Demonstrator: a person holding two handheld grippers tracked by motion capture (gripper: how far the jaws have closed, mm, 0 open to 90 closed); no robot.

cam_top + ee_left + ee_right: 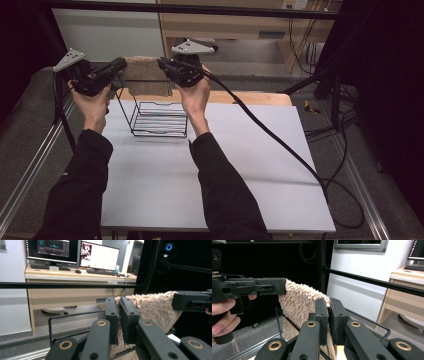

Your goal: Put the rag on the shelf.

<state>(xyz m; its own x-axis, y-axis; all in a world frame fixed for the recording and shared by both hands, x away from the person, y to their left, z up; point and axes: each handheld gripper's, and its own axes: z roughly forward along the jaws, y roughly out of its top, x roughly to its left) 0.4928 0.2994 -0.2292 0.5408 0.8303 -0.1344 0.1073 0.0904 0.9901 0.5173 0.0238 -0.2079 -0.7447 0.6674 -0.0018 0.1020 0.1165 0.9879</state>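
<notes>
A beige fluffy towel hangs stretched between my two grippers, above the back of a black wire rack on the white table. My left gripper is shut on the towel's left top corner; in its own view the jaws pinch the towel's edge. My right gripper is shut on the right top corner, and its jaws clamp the pile of the towel. The towel's lower part hangs past the rack's top rail; whether it touches the rail I cannot tell.
A black frame bar runs level behind the rack. Beyond it stands a wooden desk with monitors and keyboards. The right gripper's cable trails across the table to the right. Metal rails border the table.
</notes>
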